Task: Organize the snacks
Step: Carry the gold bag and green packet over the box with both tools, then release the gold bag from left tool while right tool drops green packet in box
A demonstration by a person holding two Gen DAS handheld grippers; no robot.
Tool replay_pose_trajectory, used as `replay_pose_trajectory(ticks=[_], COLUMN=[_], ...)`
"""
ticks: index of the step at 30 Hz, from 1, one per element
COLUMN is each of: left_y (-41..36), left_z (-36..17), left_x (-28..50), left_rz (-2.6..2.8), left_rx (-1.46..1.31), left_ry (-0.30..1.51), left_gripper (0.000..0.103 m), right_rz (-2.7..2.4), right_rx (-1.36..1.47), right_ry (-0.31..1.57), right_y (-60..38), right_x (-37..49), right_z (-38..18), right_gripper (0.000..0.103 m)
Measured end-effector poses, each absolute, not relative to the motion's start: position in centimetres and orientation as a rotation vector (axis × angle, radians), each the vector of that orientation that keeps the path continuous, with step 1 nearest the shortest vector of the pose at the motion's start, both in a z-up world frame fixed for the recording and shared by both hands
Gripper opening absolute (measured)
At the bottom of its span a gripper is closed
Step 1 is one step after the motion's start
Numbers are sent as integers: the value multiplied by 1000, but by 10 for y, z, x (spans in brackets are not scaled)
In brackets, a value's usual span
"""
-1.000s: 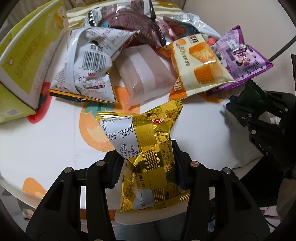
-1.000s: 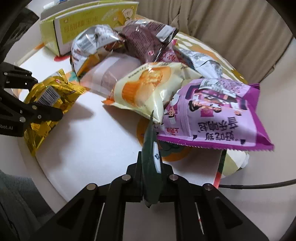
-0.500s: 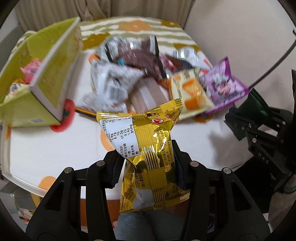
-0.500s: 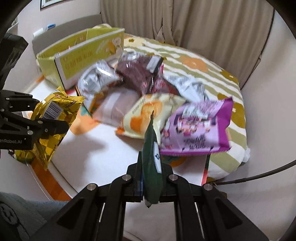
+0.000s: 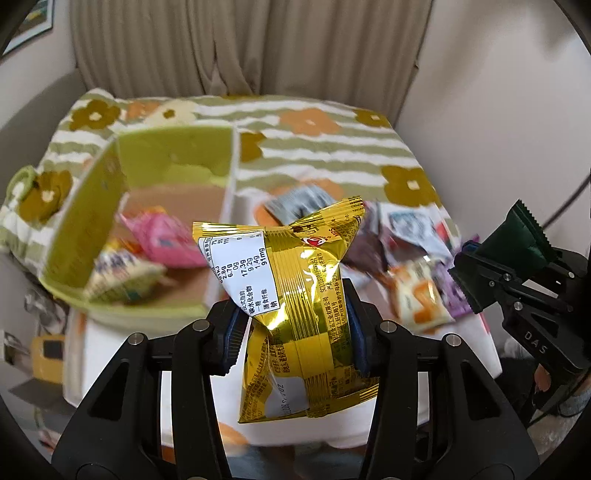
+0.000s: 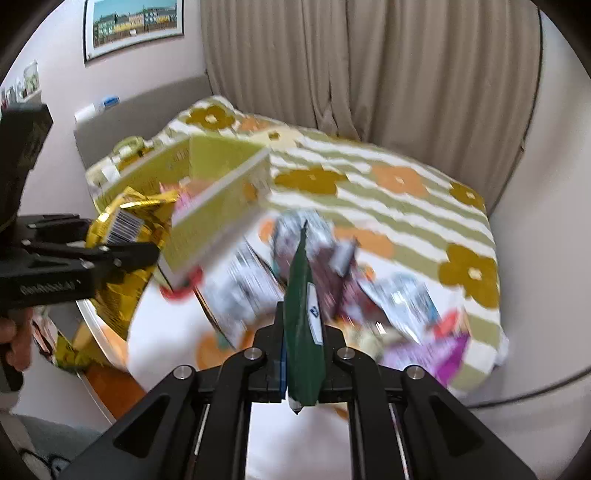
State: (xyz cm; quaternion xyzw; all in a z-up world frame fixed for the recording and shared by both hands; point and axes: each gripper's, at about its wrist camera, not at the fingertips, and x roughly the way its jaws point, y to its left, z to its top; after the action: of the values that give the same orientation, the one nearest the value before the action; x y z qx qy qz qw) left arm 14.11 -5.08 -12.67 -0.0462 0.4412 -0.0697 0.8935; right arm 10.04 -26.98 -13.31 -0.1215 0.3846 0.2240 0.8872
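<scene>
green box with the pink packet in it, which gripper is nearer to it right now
Left. The left gripper, shut on the gold packet, is right beside the green box; the right gripper, shut on a dark green packet, is farther off.

Left tongs (image 5: 293, 325) clamped, pitched down — right tongs (image 6: 303, 360) pinched tight, likewise.

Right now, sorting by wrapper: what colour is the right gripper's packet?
Dark green packet; right wrist view.

Beige pleated curtains (image 6: 369, 74) hang along the rear of the room, between pale plain walls (image 6: 147, 74). A framed picture (image 6: 133, 26) hangs on the left wall. A cloth (image 5: 332, 147) with green stripes and flowers lies below the curtains.
</scene>
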Motion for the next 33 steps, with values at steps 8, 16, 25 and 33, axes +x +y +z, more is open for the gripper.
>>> replay_pose_trajectory(ticks=[8, 16, 25, 33], left_y=[33, 113, 162, 184], left_z=[-111, -134, -182, -189], left_x=[203, 283, 352, 352], left_rz=[-116, -110, -154, -177], left_rx=[-95, -62, -52, -80], left_ry=[897, 957, 1060, 1048], left_gripper=[43, 43, 55, 103], right_rz=[516, 513, 464, 400], right_rx=[-204, -136, -94, -107], right_ry=[748, 809, 928, 1000], right_y=[-172, -90, -36, -22], right_x=[156, 224, 277, 298], right_z=[-102, -110, -142, -161], right_gripper=[9, 9, 9, 9])
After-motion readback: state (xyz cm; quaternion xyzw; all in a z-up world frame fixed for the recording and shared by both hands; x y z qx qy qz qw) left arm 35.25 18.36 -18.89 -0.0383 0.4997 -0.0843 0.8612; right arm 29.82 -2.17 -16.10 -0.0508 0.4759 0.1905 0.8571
